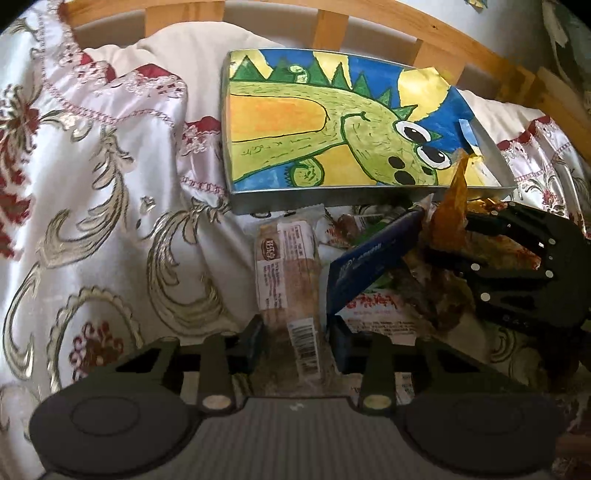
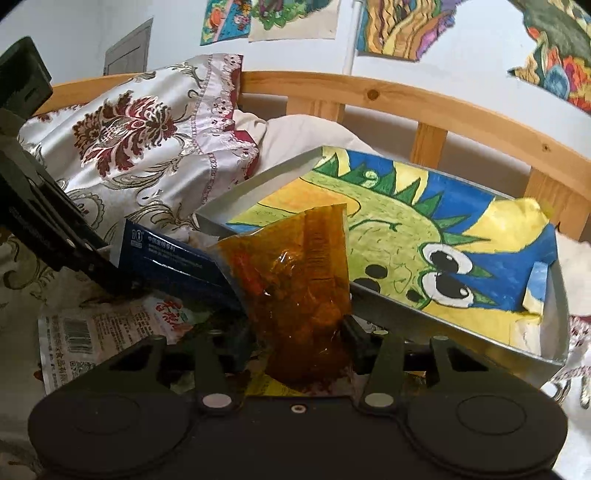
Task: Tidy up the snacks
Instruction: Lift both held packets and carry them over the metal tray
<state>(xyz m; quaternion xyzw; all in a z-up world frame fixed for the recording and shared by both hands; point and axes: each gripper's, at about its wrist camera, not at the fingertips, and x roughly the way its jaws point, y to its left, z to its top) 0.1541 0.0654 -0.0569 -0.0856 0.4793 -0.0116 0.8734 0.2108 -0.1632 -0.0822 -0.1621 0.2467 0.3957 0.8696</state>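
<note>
A shallow grey box (image 1: 258, 205) lined with a dinosaur drawing lies on the bed; it also shows in the right wrist view (image 2: 236, 192). A pile of snack packets lies in front of it. My left gripper (image 1: 295, 338) is shut on a long brown biscuit packet (image 1: 288, 273) with a barcode. A dark blue packet (image 1: 373, 258) leans beside it. My right gripper (image 2: 295, 341) is shut on an amber translucent pouch (image 2: 295, 280), held upright at the box's near edge. The right gripper also shows in the left wrist view (image 1: 443, 247), and the pouch (image 1: 452, 210) with it.
A white and red printed packet (image 2: 107, 328) lies in the pile. A floral satin quilt (image 1: 92, 184) covers the bed to the left. A wooden slatted headboard (image 2: 369, 92) stands behind the box. Children's paintings (image 2: 399, 26) hang on the wall.
</note>
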